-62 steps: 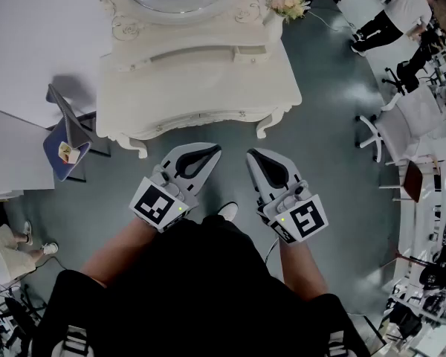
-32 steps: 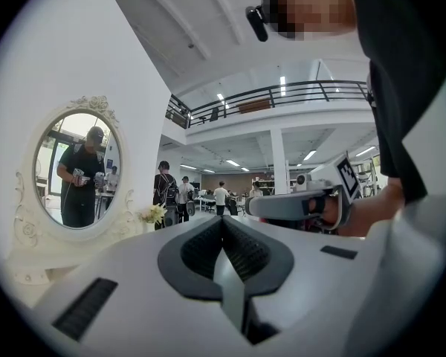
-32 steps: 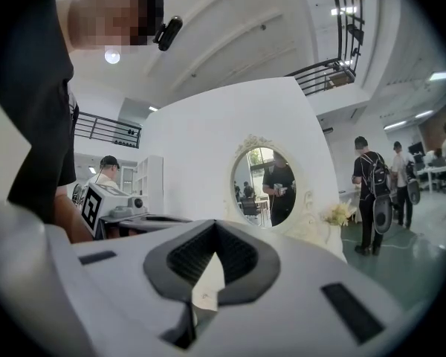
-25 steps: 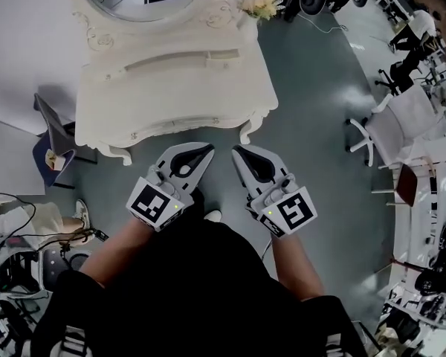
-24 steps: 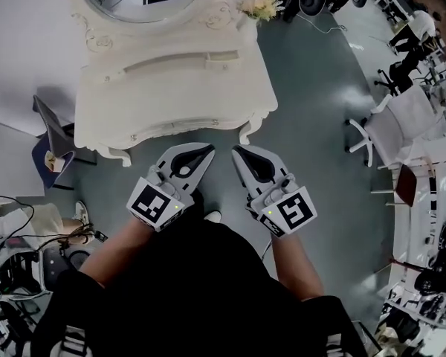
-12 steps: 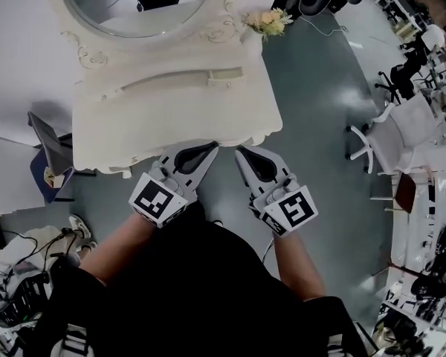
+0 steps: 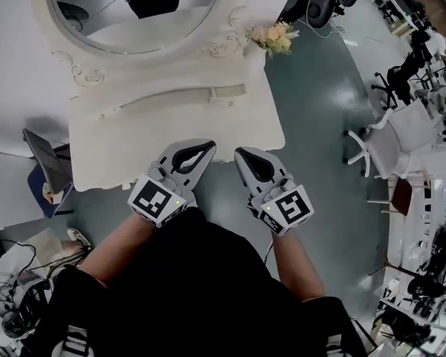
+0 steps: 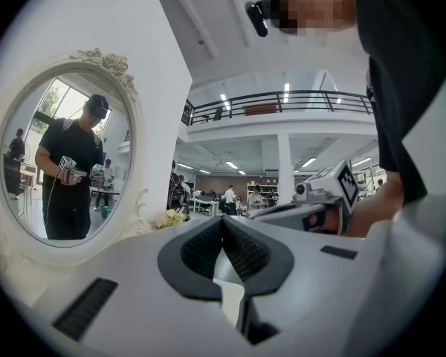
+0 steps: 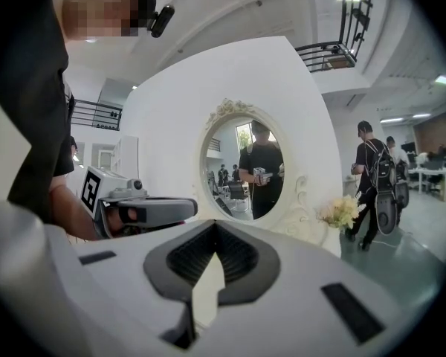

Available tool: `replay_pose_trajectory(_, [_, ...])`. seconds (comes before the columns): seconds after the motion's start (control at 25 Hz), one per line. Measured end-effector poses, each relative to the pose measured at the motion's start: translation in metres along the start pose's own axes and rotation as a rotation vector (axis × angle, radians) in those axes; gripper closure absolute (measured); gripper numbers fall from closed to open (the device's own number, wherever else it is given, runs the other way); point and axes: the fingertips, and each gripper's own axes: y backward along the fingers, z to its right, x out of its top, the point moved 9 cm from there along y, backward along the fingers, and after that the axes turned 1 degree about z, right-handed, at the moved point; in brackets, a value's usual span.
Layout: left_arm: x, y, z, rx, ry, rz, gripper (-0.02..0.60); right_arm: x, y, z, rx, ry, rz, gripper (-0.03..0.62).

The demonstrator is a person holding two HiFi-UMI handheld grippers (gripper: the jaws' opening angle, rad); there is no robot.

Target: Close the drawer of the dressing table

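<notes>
Nearest you, your black shirt (image 7: 208, 288) fills the bottom of the head view, and both forearms reach forward from it. Your left gripper (image 7: 209, 146) has its jaws closed tip to tip with nothing between them (its own view shows the ribbed pads (image 8: 201, 248) meeting at a point). Your right gripper (image 7: 240, 154) is the same, jaws together and empty. The two tips sit side by side, near each other but apart, angled slightly inward. In the head view both tips lie against the middle of the near edge of the table (image 7: 134, 140); you cannot tell from any view whether they touch it. The drawer is in the table's front, below that near edge. The cream top hides it from above and neither gripper view shows its face, so whether it stands open or shut cannot be told. Off the table's front left corner stands a dark seat (image 7: 48, 173) on the grey-green floor (image 7: 320, 103), and well off to the right is a white chair (image 7: 390, 143). Across the top, a low ledge (image 7: 171, 99) runs along the back edge. Flowers (image 7: 275, 37) stand at the back right corner. Behind the ledge rises the oval mirror (image 7: 134, 13) in its carved frame, reflecting a figure in black who holds a gripper. Farther off, the right gripper view shows a person with a backpack (image 9: 375, 173) standing past the flowers, and the left gripper view shows a railed balcony (image 8: 282, 103) high across the hall.
</notes>
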Motion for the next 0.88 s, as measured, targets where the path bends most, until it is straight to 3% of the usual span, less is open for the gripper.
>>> replay_pose_trajectory(0.36, [-0.015, -0.004, -0.050, -0.015, -0.016, -0.019, 0.586, -0.012, -0.043, 0.014, -0.078, -0.022, -0.037, 0.592])
replay_pose_trajectory(0.64, [-0.029, -0.013, -0.093, 0.015, 0.012, -0.059, 0.586, -0.032, -0.087, 0.042, -0.112, -0.040, -0.071, 0.591])
replay_pose_trajectory(0.88, [-0.032, -0.036, -0.094, 0.038, 0.004, -0.043, 0.586, -0.044, -0.093, 0.076, -0.093, -0.044, -0.098, 0.591])
